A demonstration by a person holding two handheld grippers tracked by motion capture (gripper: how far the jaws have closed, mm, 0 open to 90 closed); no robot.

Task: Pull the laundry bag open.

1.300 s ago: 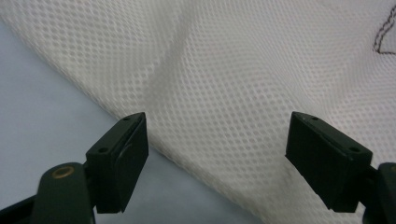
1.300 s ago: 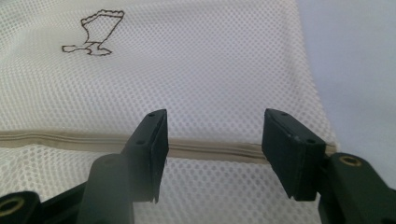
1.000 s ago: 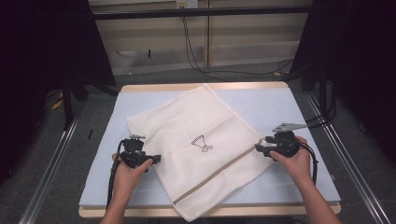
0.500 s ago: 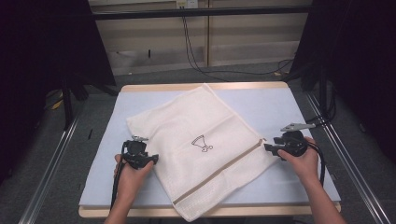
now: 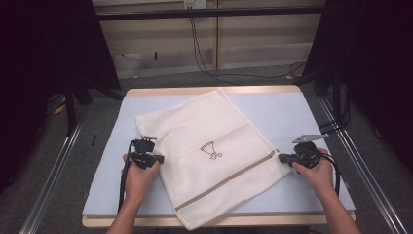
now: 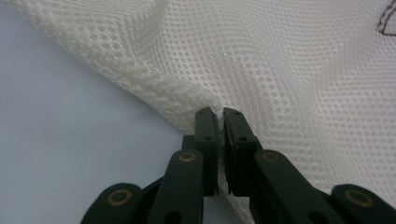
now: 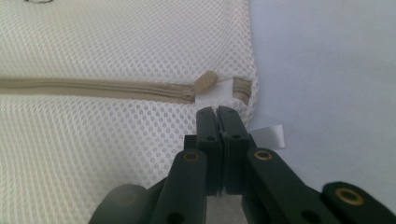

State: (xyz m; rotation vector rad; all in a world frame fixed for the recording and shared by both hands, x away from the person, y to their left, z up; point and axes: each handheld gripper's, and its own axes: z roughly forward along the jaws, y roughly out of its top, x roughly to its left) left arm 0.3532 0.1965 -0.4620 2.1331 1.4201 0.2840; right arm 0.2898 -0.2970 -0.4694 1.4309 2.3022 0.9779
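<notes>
The mesh laundry bag (image 5: pixel 214 161) bears a small dark print (image 5: pixel 210 150) (too small to read), its near corner overhanging the worktop (image 5: pixel 292 117).

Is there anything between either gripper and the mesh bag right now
No, nothing visible. The left gripper has just closed its jaws on the edge of the mesh bag, and the right gripper has just closed on the bag's corner below the zipper pull. The table around the bag is bare.

Item: white mesh laundry bag (image 5: pixel 214 161)
Print: small dark drawing (image 5: pixel 211 150) near its middle
Zipper: tan zipper (image 5: pixel 229 178), closed, pull (image 7: pixel 205 80) at the bag's right end
Pose: flat, turned askew
Place: middle of the table (image 5: pixel 292 112), one corner over its near edge
</notes>
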